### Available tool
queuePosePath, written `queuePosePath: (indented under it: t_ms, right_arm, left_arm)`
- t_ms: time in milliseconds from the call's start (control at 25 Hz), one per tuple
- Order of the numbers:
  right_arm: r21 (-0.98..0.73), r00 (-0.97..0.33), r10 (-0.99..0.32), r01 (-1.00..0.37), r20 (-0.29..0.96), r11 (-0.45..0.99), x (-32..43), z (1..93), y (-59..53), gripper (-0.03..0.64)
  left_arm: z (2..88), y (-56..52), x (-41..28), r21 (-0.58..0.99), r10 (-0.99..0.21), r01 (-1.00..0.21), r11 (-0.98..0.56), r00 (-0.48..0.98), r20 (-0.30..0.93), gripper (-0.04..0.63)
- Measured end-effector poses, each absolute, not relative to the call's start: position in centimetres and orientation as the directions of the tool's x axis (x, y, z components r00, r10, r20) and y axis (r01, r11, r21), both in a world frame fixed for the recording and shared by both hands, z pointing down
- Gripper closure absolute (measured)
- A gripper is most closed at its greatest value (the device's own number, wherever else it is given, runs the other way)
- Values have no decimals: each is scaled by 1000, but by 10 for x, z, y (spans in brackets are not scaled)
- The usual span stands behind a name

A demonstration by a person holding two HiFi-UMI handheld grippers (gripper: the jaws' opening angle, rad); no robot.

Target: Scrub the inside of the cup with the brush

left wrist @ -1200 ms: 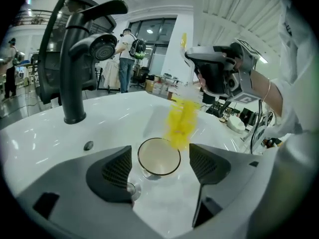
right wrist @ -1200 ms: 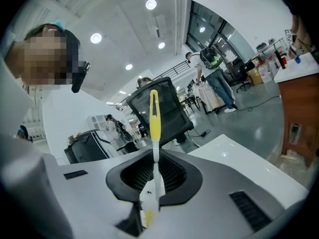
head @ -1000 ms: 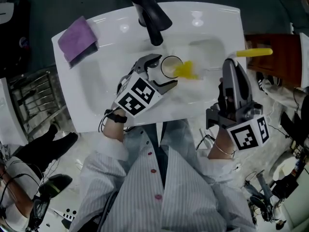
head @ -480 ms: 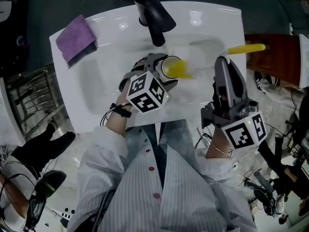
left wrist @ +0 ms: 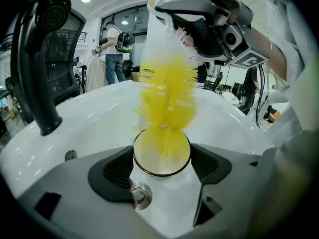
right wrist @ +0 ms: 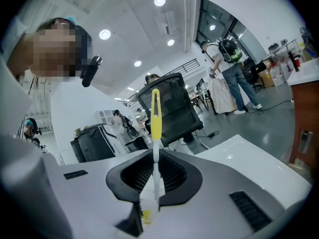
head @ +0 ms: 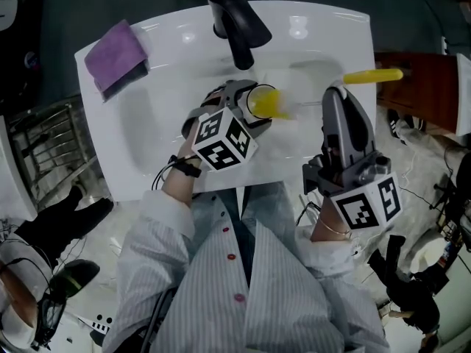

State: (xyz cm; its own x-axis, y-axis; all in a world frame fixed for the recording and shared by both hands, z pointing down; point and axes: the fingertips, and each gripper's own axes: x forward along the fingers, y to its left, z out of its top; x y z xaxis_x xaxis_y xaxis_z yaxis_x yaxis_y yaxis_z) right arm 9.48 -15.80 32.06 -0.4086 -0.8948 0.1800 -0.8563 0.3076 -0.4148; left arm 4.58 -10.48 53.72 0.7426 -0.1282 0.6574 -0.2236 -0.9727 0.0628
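Note:
A small clear cup (head: 257,98) lies tipped over the white sink basin (head: 158,127). My left gripper (head: 246,105) has it between its jaws. In the left gripper view both dark pads (left wrist: 117,169) touch the sides of the cup (left wrist: 161,157), and the jaws are closing on it. The brush's yellow bristles (left wrist: 167,91) reach into the cup's mouth. My right gripper (head: 337,98) is shut on the brush's thin white stem (right wrist: 156,171). The yellow handle end (head: 373,75) sticks out past it.
A black faucet (head: 235,20) arches over the basin just behind the cup. On the sink's back left corner lies a purple cloth (head: 116,57). A brown wooden cabinet (head: 416,87) stands to the right of the sink. People stand in the room beyond.
The left gripper has rolled and shifted slightly toward the faucet with the cup. The right gripper moved left, and the bristles went further into the cup's mouth.

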Motion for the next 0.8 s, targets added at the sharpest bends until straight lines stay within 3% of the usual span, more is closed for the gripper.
queuePosePath:
  t_ms: [360,800]
  right_arm:
    - [-289,-527,-823,-838,210,463,50,343,-154,560]
    - [-213,-535,-815,-843,222,495,52,352,-156,560]
  left_arm:
    - [539,-106,41,67,-133,-232,-970,745,654,222]
    - [539,-106,42,64,-130,-225,-972,746,654,222]
